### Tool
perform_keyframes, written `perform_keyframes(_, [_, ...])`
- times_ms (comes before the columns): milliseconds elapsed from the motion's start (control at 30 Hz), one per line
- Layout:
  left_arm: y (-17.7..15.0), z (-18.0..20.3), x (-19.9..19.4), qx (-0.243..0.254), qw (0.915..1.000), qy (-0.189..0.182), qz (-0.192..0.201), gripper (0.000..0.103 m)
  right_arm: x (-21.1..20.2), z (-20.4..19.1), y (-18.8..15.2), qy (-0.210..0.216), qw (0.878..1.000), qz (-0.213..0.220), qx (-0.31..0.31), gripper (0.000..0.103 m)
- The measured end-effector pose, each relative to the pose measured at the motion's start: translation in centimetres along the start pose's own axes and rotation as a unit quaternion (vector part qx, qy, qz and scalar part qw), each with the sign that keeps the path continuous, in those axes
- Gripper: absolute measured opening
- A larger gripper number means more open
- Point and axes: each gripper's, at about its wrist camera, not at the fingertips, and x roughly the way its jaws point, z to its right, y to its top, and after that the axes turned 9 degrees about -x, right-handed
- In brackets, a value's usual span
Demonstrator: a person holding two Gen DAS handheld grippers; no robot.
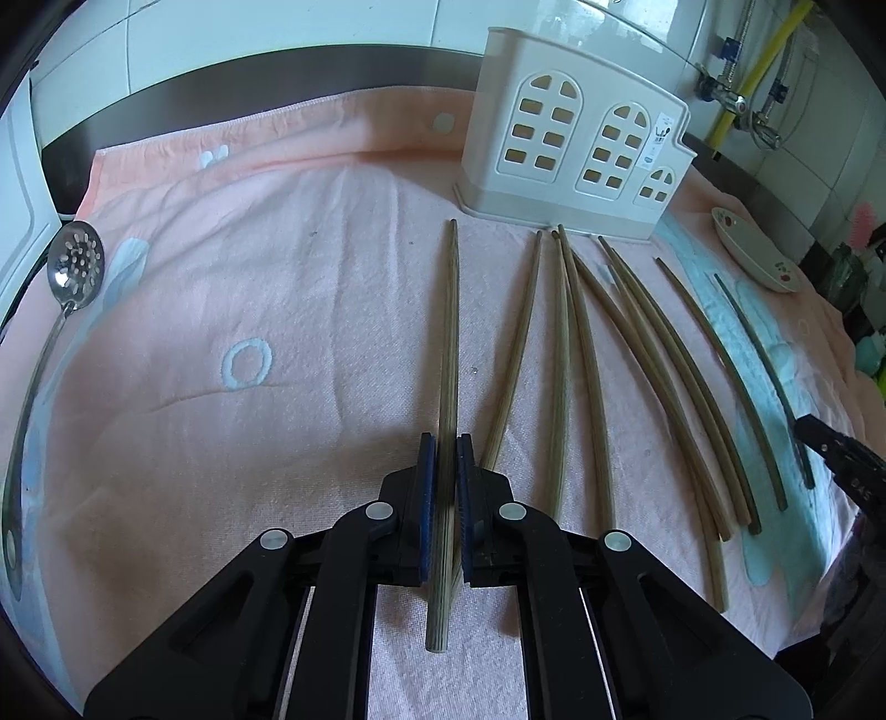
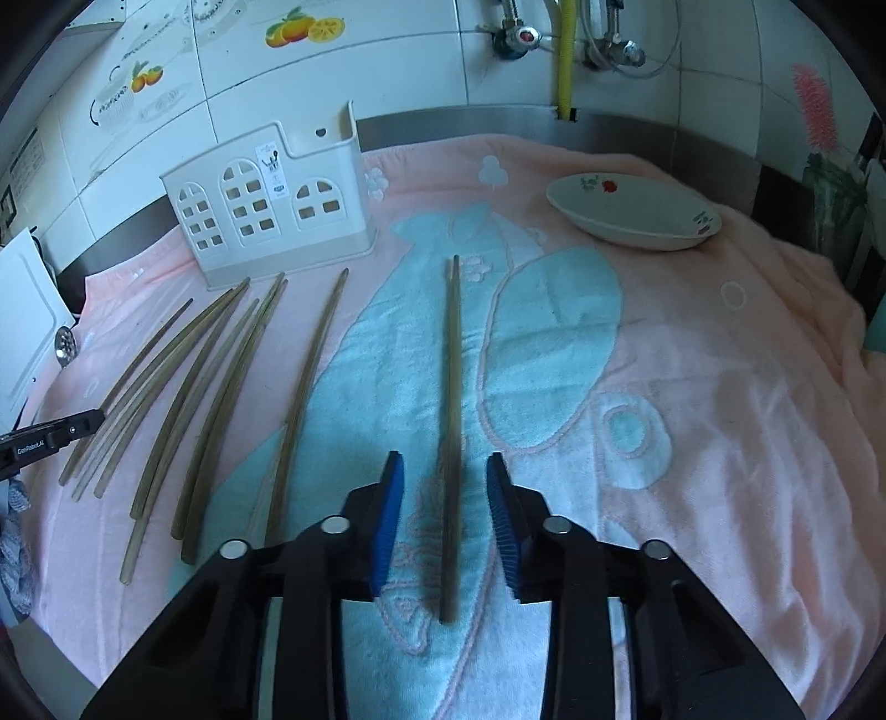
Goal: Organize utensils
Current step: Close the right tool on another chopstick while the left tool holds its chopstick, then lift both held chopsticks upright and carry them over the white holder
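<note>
Cool, bluish daylight is lighting both views evenly, casting only soft shadows. Glare is showing on the wall tiles (image 1: pixel 166 33) behind the worktop. Fisheye distortion is bending straight lines near the edges, and black vignetting is darkening every corner.

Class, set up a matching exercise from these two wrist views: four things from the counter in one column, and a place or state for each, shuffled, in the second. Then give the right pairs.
Column one:
1. left tool
2. right tool
3. slotted spoon
4. flowered dish

Column two:
A. lies at the towel's left edge
B. shut on a chopstick
C. empty, on the towel's far right side
D. open, with a chopstick between its pads

Pairs: 1-B, 2-D, 3-A, 4-C
</note>
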Motion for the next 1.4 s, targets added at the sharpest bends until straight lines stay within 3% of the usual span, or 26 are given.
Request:
perform_keyframes(167, [0.1,0.2,-0.8,0.004,0.9999,-0.005,0.009,0.005,0.5,0.1,0.0,-0.006,1.0,-0.002,0.003,0.021])
perform_keyframes(333, [0.4,0.5,-1.9,0.012,0.9997,-0.009,0.022,0.005,0.6,0.0,0.0,-0.026,1.0,-0.002,-0.006,0.01])
perform_keyframes(567, [0.8,1.2,-3.4,0.024,0.9989,-0.014,0.037,0.005,0.8,-1.7,-0.3,-0.072,0.996,0.001,-0.058,0.007])
perform_keyframes(900, [1.7,1.5,-5.4,0.041,0.9976,-0.027,0.049,0.005,-3.0,-1.8,0.9,-0.058,0.996,0.053,-0.045,0.006])
perform_keyframes(1133, [3.1,2.5,-7.3,0.061,0.9953,-0.041,0.063,0.005,-6.8,-2.0,4.4,-0.03,0.993,0.109,-0.043,0.006])
perform_keyframes(1400, [5.5,4.2,-8.7,0.083,0.992,-0.064,0.07,0.005,-8.1,-2.1,8.4,0.008,0.991,0.118,-0.058,0.006])
